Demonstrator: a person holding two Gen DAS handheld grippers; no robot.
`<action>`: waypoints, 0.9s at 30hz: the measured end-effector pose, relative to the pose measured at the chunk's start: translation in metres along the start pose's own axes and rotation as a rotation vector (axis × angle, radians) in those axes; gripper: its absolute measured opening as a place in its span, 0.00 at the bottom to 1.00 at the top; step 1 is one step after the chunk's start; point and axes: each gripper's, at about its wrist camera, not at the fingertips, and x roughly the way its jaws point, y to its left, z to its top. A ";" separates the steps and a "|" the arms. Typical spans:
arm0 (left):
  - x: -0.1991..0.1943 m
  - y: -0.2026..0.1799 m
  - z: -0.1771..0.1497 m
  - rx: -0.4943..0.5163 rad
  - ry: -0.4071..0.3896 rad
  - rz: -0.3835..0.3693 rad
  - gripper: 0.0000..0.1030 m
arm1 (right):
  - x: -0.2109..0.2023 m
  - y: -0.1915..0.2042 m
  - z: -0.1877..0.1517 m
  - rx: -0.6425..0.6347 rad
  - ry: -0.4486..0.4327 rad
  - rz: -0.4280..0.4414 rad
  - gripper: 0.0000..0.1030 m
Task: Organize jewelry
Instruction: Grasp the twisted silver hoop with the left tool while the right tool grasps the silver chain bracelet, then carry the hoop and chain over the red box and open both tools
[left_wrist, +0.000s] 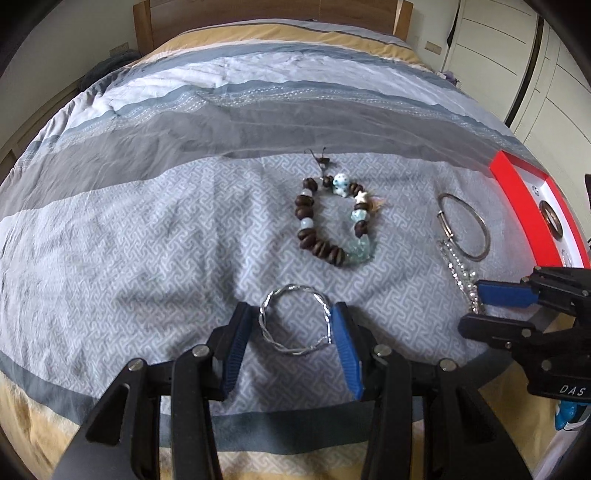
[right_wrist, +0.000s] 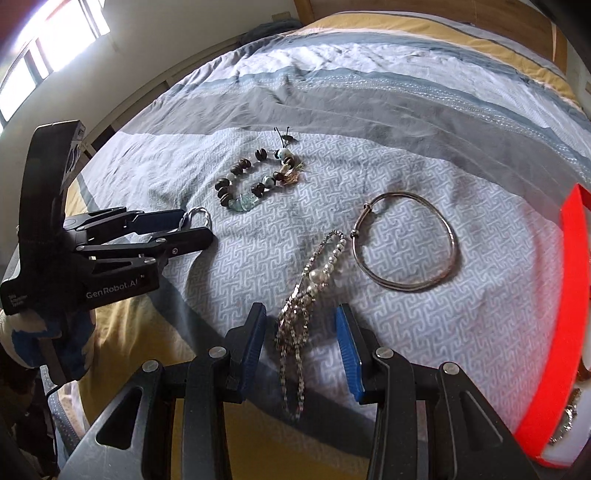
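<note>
Landmark: beaded bracelet (left_wrist: 334, 221), lying mid-bed on the patterned quilt (left_wrist: 147, 240).

Left gripper (left_wrist: 293, 325): jaws were wide open, straddling the twisted silver bangle (left_wrist: 291, 321), which lay flat just in front of the beaded bracelet. Pads sat beside the wire on both sides; right pad looked touching or nearly so. Nothing gripped.

Right gripper (right_wrist: 301, 332): jaws were open, either side of the crystal chain (right_wrist: 303, 295), a bunched strand to the right-front of the beaded bracelet. Not clamped on it.

Plain metal bangle (right_wrist: 406, 243) was right of the beaded bracelet, just beside the chain. Red-rimmed jewelry box (right_wrist: 565, 325) was further right, at the bed edge; some pieces already inside, can't make them out.

Risks, my read:
- Thin bangle on soft quilt: closing could pinch fabric or squash the hoop oval so it pops out.
- Chain is loose and doubled: a grab may catch one strand, the rest dangles and snags the metal bangle.
- Both grippers were close; simultaneous lifts toward the box could collide.
</note>
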 end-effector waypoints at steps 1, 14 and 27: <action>0.000 0.000 0.000 0.005 -0.006 0.001 0.36 | 0.002 0.000 0.001 0.001 -0.004 0.004 0.30; -0.038 -0.004 0.001 -0.024 -0.048 -0.017 0.36 | -0.042 0.002 -0.009 0.034 -0.111 0.076 0.15; -0.078 -0.137 0.050 0.104 -0.118 -0.190 0.36 | -0.165 -0.081 -0.044 0.112 -0.251 -0.079 0.15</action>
